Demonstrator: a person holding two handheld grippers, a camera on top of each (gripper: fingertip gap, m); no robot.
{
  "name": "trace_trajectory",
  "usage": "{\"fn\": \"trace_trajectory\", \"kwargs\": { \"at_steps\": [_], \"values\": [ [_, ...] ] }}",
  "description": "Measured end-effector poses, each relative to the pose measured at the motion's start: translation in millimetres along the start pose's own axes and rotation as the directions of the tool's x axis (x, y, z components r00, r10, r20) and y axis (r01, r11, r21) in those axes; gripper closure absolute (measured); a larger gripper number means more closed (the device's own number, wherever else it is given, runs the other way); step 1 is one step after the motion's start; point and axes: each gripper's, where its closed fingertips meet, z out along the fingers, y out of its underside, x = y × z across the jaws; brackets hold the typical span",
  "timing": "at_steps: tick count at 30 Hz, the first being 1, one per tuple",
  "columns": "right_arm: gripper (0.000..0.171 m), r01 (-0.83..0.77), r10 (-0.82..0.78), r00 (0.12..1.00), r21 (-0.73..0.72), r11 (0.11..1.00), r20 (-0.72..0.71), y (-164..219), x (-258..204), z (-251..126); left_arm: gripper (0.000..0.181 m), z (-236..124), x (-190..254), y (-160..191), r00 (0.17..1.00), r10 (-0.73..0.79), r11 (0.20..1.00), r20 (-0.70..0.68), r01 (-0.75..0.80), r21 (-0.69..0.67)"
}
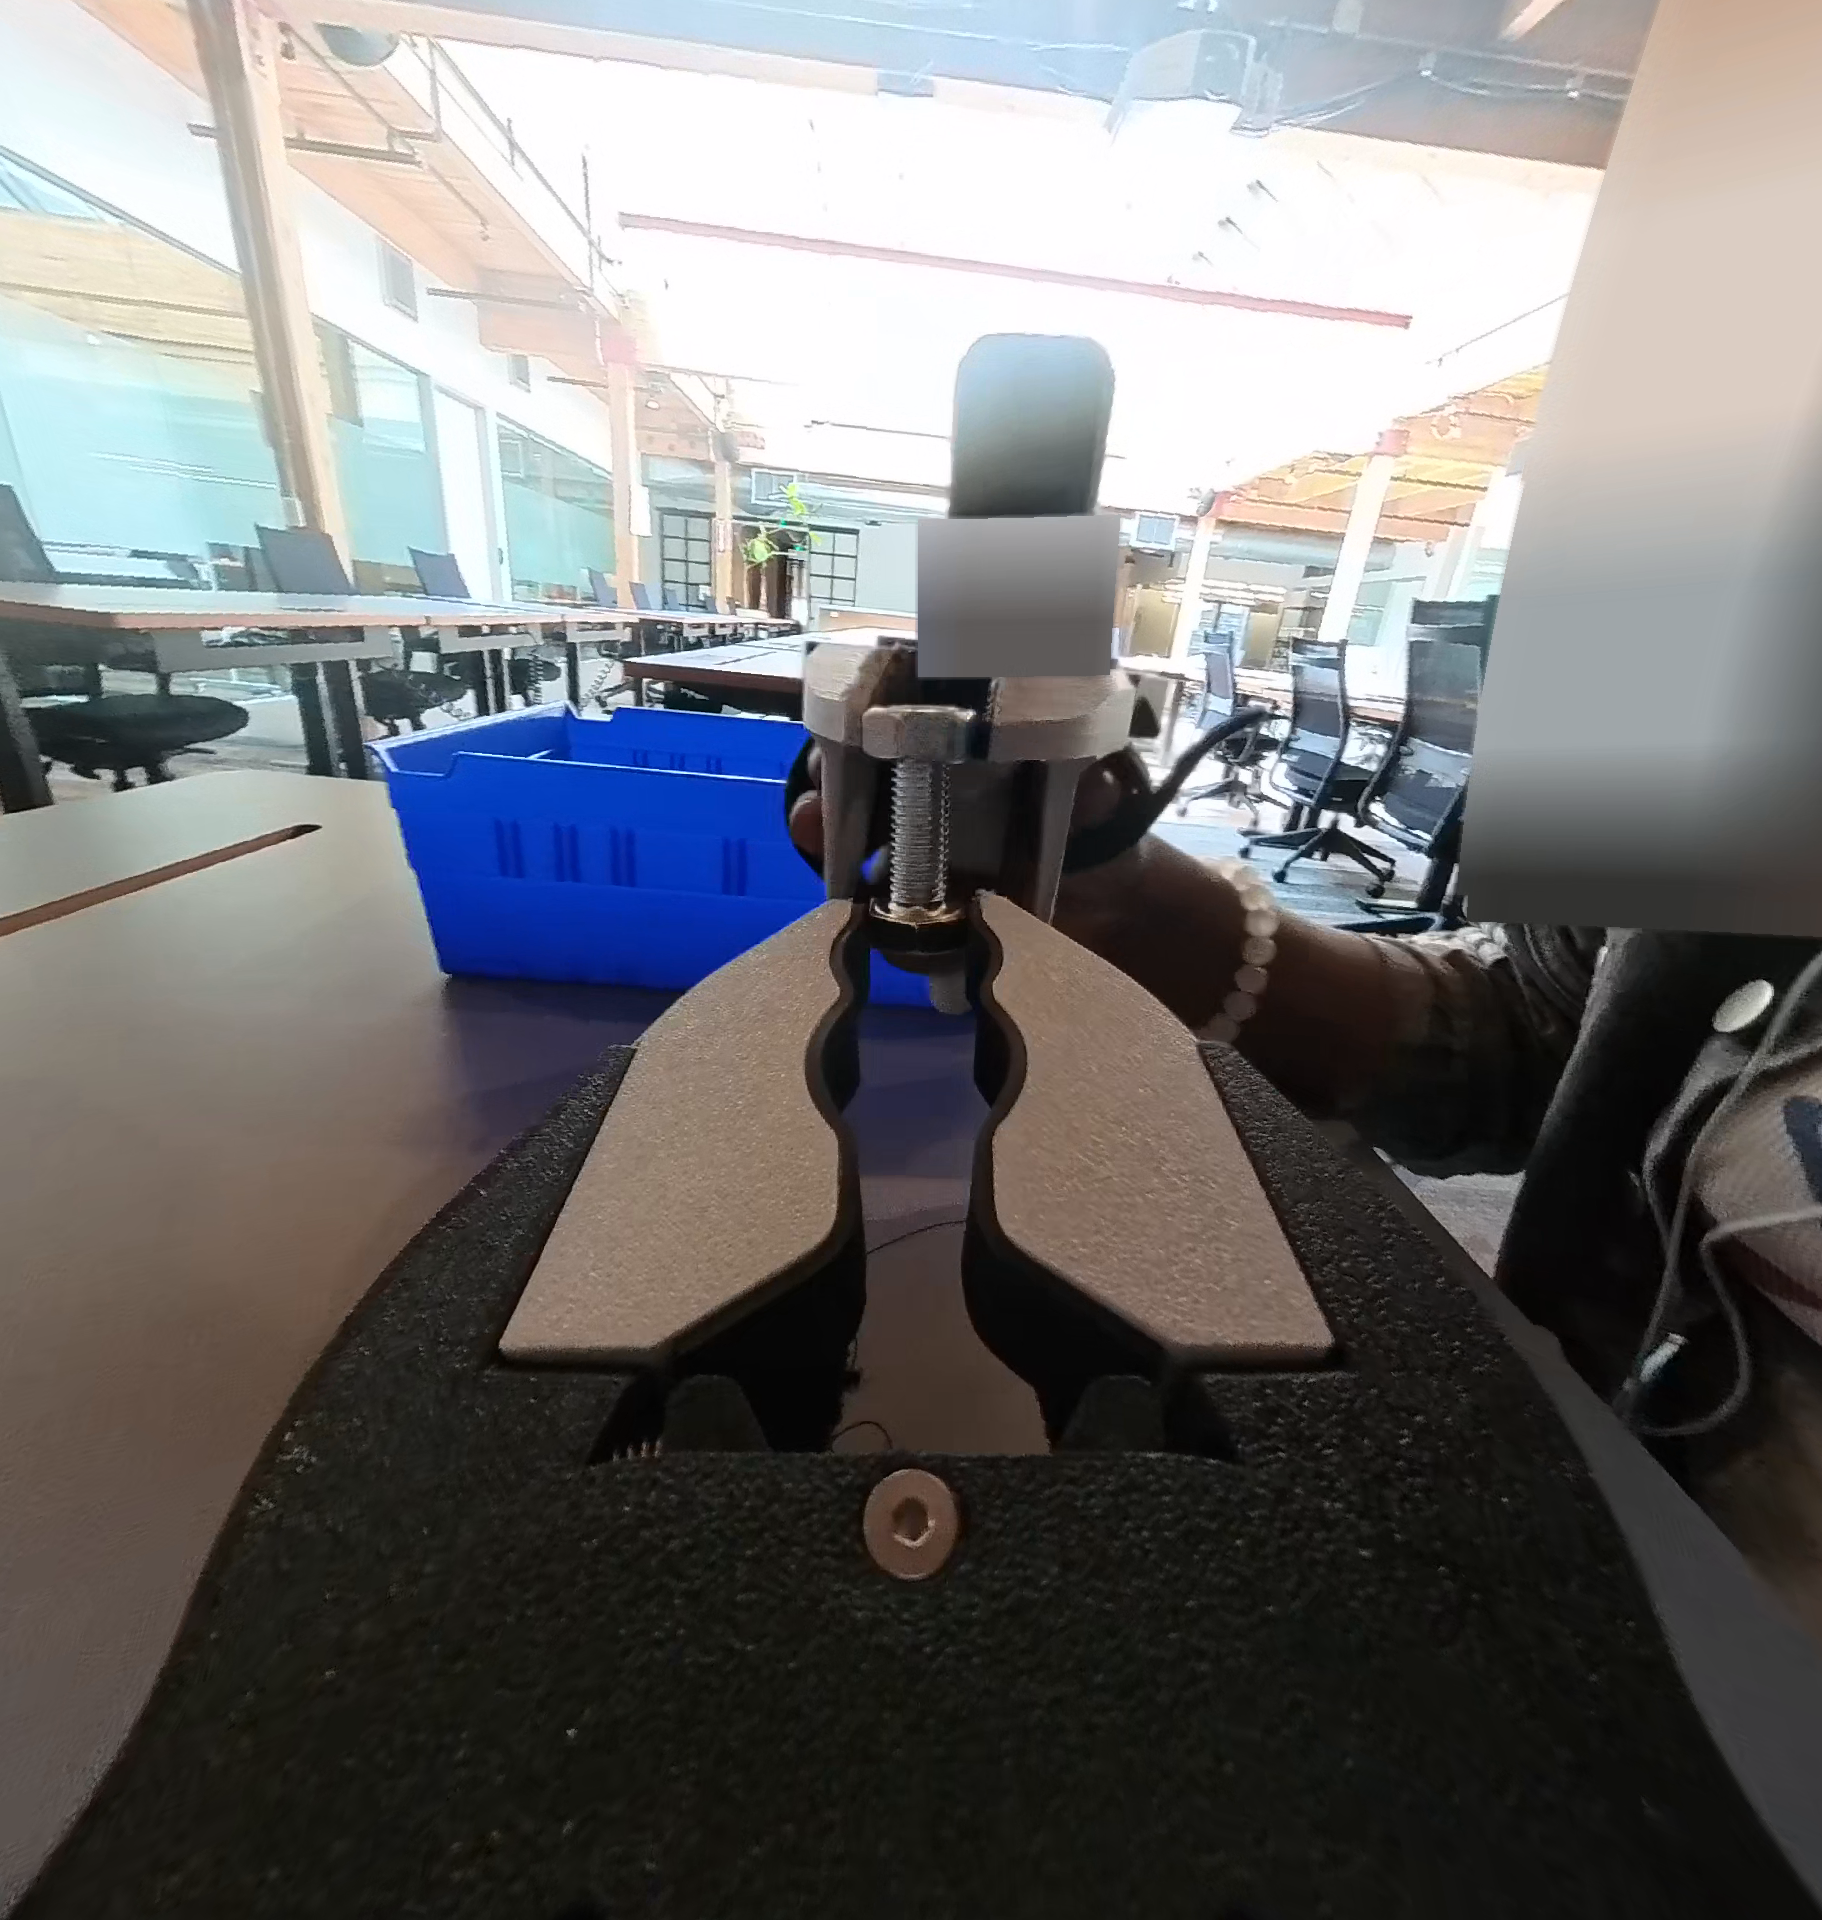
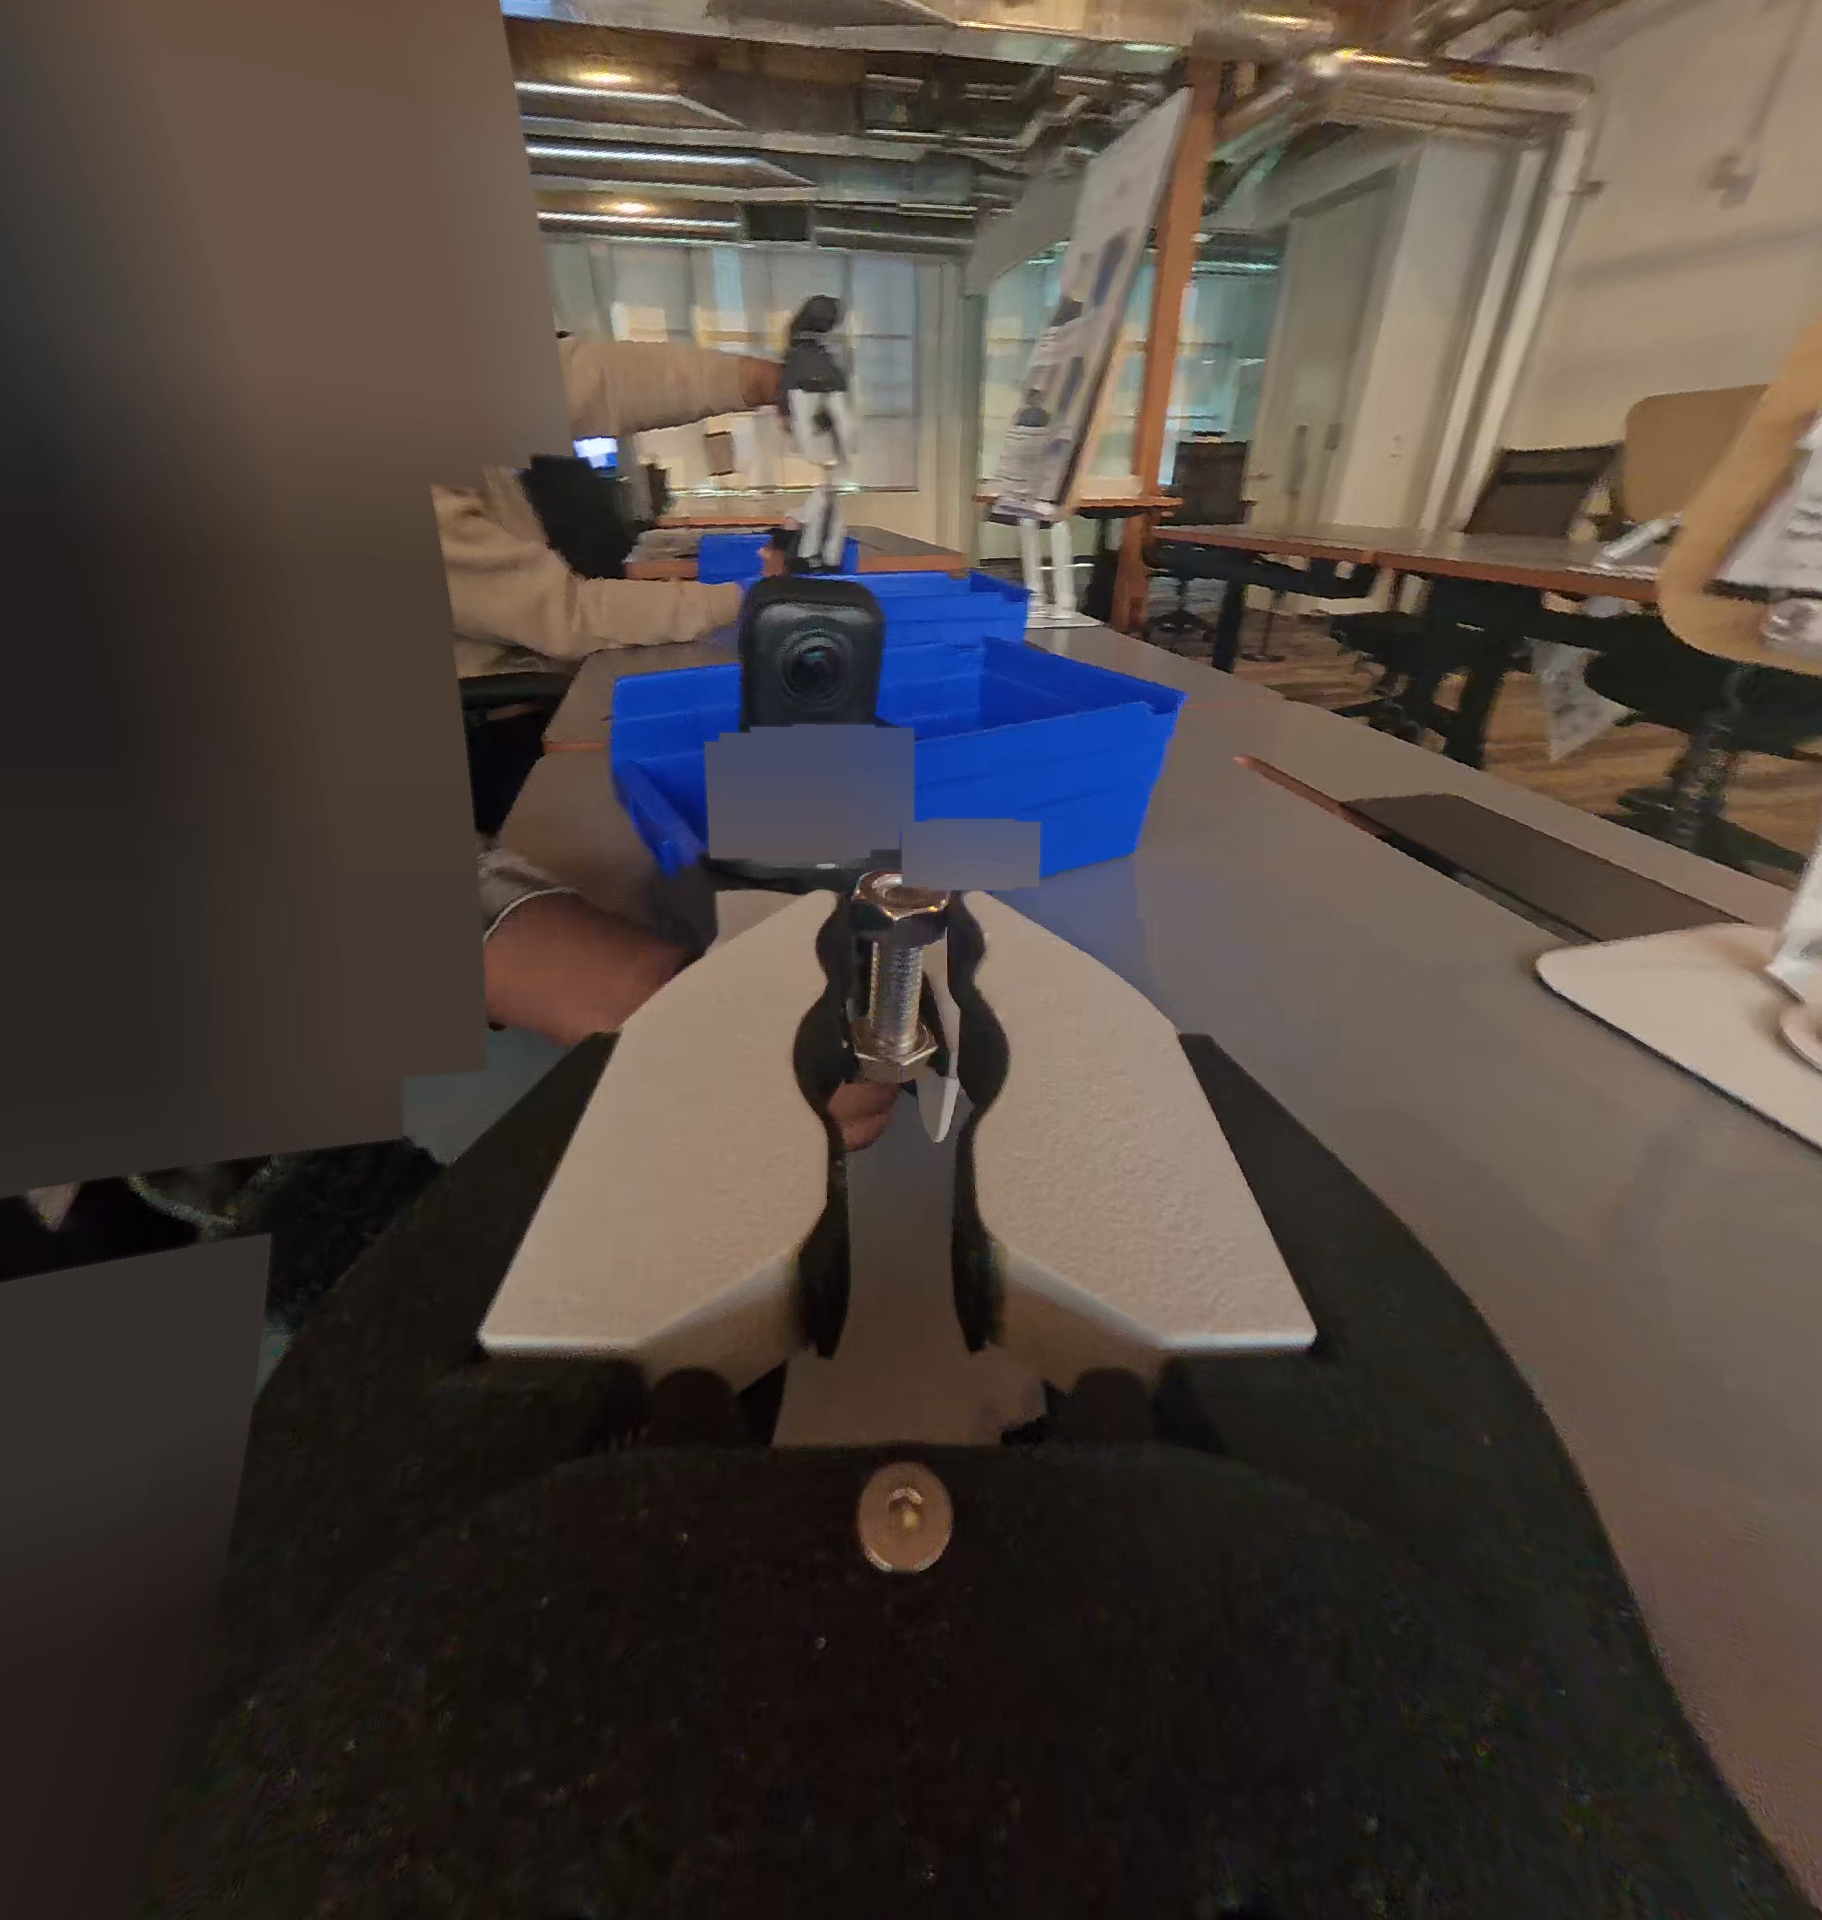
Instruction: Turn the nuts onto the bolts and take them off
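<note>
Bolt [image 1: 917,821], held in the air between your two grippers above the grey table [image 1: 190,1039]: a single silver hex bolt with one nut [image 1: 912,914] on its thread. At left, in the left wrist view, your left gripper [image 1: 912,925] is clamped on that nut at its fingertips, with the blue bin [image 1: 595,831] behind it on the table. At right, in the right wrist view, your right gripper [image 2: 891,1039] is closed around the bolt near its head [image 2: 889,1062], the shank running forward to the nut at the far end. The nut sits near the end of the thread, so the step in hand is judged to be turning; whether on or off cannot be told. Your next move calls for holding the head fixed, keeping both grippers on one axis, and rotating the nut without cross-threading or letting it drop
</note>
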Motion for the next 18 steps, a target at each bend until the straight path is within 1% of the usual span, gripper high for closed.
{"fn": "trace_trajectory", "kwargs": {
  "at_steps": [3,5,8,10,12,14,15,16,18],
  "values": [
    [0.155,-0.078,0.081,0.989,0.030,0.997,-0.122,-1.1,6.5,1.7,0.164,-1.3,-4.6,-0.9,0.999,-0.004,1.000,0.038,0.004,0.008],
    [0.155,-0.119,0.129,0.965,0.057,0.991,-0.230,-0.3,11.1,1.1,0.164,-1.4,-9.2,-0.5,0.998,-0.002,1.000,0.069,0.002,0.004],
    [0.155,-0.165,0.195,0.878,0.105,0.981,-0.436,3.6,18.6,-3.3,0.164,0.2,-17.8,2.2,0.988,0.022,1.000,0.151,-0.019,-0.018],
    [0.155,-0.136,0.167,0.811,0.097,0.986,-0.561,6.3,21.0,-6.6,0.164,1.7,-22.6,5.2,0.974,0.065,0.997,0.217,-0.055,-0.050],
    [0.155,-0.075,0.094,0.771,0.056,0.996,-0.630,6.4,19.8,-6.4,0.164,1.9,-23.2,5.9,0.966,0.091,0.995,0.240,-0.078,-0.064],
    [0.153,-0.035,0.035,0.784,0.011,0.999,-0.620,3.3,15.5,-3.4,0.164,-0.4,-20.9,2.5,0.977,0.055,0.998,0.205,-0.050,-0.029],
    [0.139,-0.014,0.013,0.816,0.003,1.000,-0.578,-1.9,12.7,-0.8,0.164,-1.1,-17.4,1.0,0.986,0.038,0.999,0.163,-0.037,-0.012],
    [0.131,0.011,-0.002,0.861,0.014,1.000,-0.509,-9.7,7.7,1.9,0.164,-1.9,-14.6,-0.2,0.990,0.031,1.000,0.139,-0.031,-0.001],
    [0.128,0.053,-0.031,0.948,0.061,0.997,-0.316,-25.5,-4.3,2.6,0.164,-0.6,-3.8,-1.0,0.999,0.019,1.000,0.048,-0.019,0.008]
  ]
}}
